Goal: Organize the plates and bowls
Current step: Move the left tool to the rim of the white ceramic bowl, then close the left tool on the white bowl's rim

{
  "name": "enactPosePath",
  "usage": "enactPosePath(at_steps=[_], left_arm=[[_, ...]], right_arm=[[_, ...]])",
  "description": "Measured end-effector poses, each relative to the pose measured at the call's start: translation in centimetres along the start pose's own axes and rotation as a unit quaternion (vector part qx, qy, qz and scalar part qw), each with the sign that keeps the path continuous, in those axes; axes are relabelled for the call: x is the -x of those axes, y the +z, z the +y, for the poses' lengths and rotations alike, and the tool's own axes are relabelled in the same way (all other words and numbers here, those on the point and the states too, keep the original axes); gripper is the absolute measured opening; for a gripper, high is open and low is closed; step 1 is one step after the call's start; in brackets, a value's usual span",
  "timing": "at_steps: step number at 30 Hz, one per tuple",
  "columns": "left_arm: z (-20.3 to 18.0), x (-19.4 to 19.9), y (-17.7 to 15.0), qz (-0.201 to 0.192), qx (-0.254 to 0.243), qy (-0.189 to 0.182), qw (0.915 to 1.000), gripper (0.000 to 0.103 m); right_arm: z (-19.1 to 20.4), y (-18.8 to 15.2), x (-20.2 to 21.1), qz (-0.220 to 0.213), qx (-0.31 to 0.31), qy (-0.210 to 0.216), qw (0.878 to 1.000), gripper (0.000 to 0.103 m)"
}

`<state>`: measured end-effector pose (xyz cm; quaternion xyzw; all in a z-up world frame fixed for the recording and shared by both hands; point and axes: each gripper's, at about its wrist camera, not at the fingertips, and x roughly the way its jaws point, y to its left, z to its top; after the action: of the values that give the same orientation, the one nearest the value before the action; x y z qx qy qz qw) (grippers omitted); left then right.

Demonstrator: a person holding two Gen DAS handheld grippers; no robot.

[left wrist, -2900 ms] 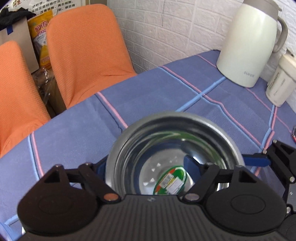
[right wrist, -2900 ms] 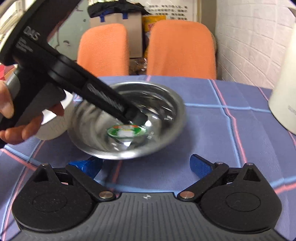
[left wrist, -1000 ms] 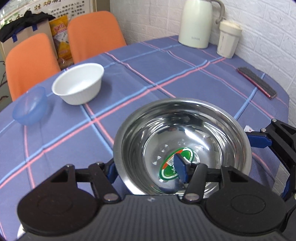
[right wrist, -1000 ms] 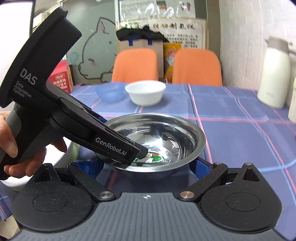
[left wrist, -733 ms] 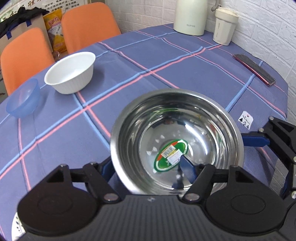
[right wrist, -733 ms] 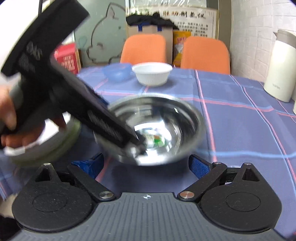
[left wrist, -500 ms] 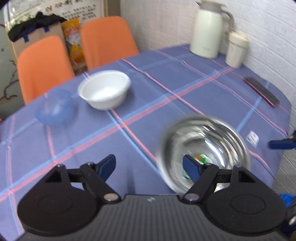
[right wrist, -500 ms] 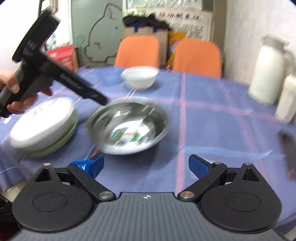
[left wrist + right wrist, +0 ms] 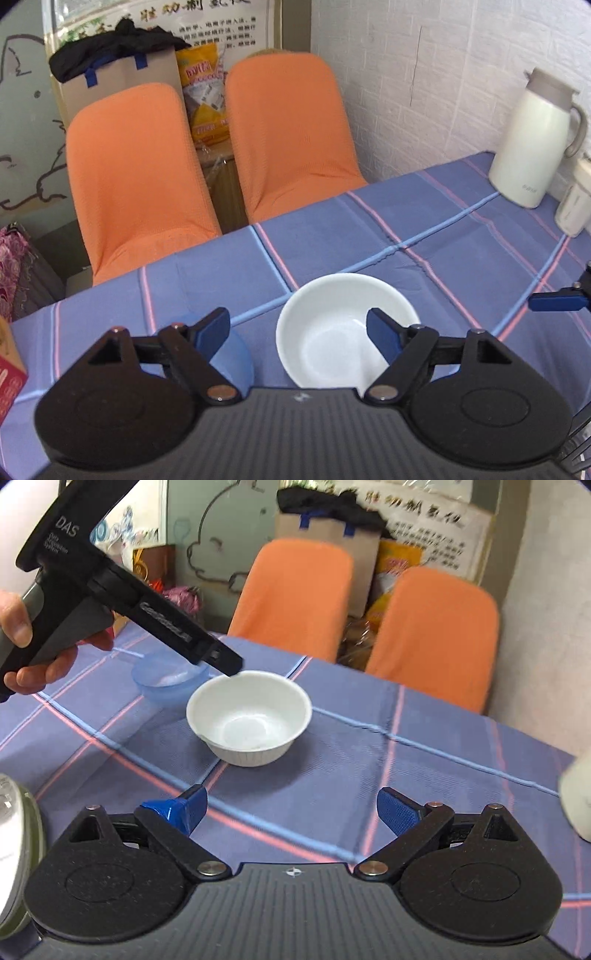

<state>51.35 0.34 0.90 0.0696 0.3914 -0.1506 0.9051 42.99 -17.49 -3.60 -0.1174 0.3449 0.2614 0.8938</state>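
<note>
The steel bowl that the L claw was carrying 1 s ago is gone from both views; it was let go approx 0.5 s back and the claw has swung over to the far bowls. That bowl looks dealt with, so the white one is prob next.

L claw now: released, blue pads spread wide, nothing between them. It hangs just above the white bowl, w/ the right pad over the bowl's near-right rim and the left pad over the blue bowl. In the R view its tip sits at the white bowl's far-left rim; touching or not, can't tell.

R claw: released too, empty, low over the desk, bowl well ahead of it.

Containers:
- White bowl: upright on the desk, empty, clean inside.
- Blue bowl: translucent, upright, just beside the white one on its left; looks empty, partly hidden.
- Plate stack: only an edge shows at the R view's lower left; contents not visible.

Kettle and cup stand well apart at the wall.
</note>
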Motion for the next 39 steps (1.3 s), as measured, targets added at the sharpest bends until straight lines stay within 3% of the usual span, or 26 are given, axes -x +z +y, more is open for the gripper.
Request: enactPosePath(at_steps=[7,15,19,21,29,34,39], left_arm=[[-0.2,-6.2,0.8,0.050,-0.055,-0.007,0.9972,0.080],[-0.2,-8.4,0.1,0.058,-0.075,-0.039,0.9947,0.080],[-0.1,-8.8,-0.4,0.065,-0.054,-0.054,0.9949,0.064],[0.0,-8.5,-0.3,0.063,-0.049,-0.050,0.9956,0.055],[-0.6,-3.4,0.3,0.025,-0.034,-0.054,0.9977,0.054],[-3.6,1.7,-1.3,0.000,-0.049,-0.061,0.9970,0.054],[-7.7,5.8,-5.0,-0.005,-0.059,-0.080,0.9950,0.056]], right_arm=[[0.5,1.7,-6.3,0.047,0.021,0.030,0.998,0.086],[0.6,2.3,-9.4,0.048,0.012,0.068,0.996,0.086],[1.2,2.7,-9.6,0.031,0.028,0.071,0.997,0.083],[1.9,2.9,-8.7,0.010,0.046,0.063,0.997,0.081],[2.6,3.2,-3.2,-0.054,0.042,0.050,0.996,0.083],[3.9,1.7,2.1,-0.064,0.045,0.036,0.996,0.083],[5.4,-1.8,7.3,-0.054,0.037,0.025,0.998,0.083]])
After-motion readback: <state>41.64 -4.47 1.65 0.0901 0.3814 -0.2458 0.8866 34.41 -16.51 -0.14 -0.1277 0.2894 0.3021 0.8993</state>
